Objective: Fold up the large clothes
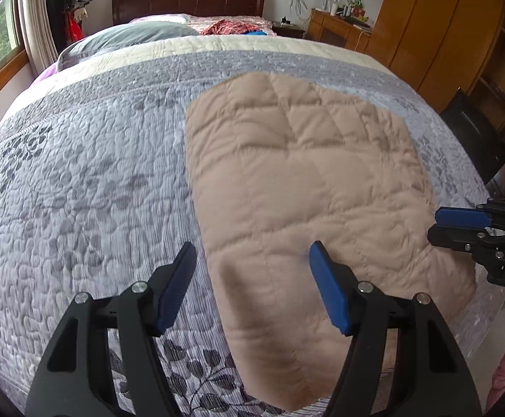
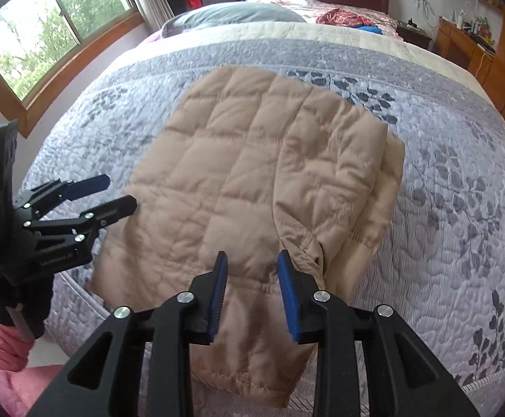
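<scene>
A tan quilted jacket [image 1: 304, 180] lies flat on the bed, folded into a rough rectangle. In the right wrist view one sleeve [image 2: 332, 180] is laid over the jacket's [image 2: 224, 173] right side. My left gripper [image 1: 252, 251] hovers open over the jacket's near left edge, with nothing between its blue pads. My right gripper [image 2: 252, 254] hangs over the near hem by the sleeve cuff, its jaws partly apart and gripping nothing. Each gripper shows in the other's view: the right gripper [image 1: 434, 225] at the far right, the left gripper [image 2: 122, 193] at the far left.
The bed's grey leaf-patterned quilt [image 1: 78, 173] spreads all round the jacket. A grey pillow [image 1: 130, 38] and a red garment [image 1: 228, 26] lie near the dark headboard [image 1: 190, 0]. A wooden wardrobe [image 1: 443, 34] stands right, a window [image 2: 43, 27] left. A pink sleeve [image 2: 2, 347] shows.
</scene>
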`<state>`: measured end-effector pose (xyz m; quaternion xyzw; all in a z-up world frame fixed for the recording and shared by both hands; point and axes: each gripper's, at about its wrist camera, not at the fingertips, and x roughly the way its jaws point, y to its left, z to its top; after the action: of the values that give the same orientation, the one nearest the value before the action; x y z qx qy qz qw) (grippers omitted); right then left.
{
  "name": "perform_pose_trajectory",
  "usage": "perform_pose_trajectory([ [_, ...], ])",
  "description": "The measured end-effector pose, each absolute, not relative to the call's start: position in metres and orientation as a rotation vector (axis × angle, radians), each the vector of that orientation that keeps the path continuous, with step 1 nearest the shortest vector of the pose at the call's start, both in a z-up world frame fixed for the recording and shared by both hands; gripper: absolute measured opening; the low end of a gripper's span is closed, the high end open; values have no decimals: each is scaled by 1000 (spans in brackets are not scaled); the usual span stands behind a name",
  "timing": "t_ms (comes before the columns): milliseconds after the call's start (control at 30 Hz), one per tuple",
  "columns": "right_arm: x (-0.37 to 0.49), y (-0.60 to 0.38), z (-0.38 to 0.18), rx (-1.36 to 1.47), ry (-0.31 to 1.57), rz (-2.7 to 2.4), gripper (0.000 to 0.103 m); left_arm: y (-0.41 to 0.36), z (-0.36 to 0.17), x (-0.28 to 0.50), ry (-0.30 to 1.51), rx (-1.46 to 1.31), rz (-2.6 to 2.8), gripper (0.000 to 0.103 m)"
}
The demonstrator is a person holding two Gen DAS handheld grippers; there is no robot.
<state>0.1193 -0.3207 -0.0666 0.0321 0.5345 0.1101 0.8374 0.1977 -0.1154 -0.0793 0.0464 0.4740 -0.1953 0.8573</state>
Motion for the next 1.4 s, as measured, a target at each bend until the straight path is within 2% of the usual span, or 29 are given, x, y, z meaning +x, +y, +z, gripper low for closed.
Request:
perform_pose_trajectory([
  [300,124,-329,-103,137,1174,253,31,-115,-105,206,1036,74,-415,72],
  [500,123,-321,-115,77,1142,231,32,-117,-112,205,1029,85,-396,73],
  [1200,122,-321,-118,110,1108,189,32,-121,-115,204,1004,104,-404,73],
  [1300,120,-335,-101,185,1096,253,41,-110,-103,208,1041,43,-456,72],
  [1367,114,-349,-88,253,1066,299,51,-98,-97,213,1070,-20,-491,71],
  [1400,110,-359,-79,283,1038,304,59,-90,-95,217,1078,-58,-504,72],
])
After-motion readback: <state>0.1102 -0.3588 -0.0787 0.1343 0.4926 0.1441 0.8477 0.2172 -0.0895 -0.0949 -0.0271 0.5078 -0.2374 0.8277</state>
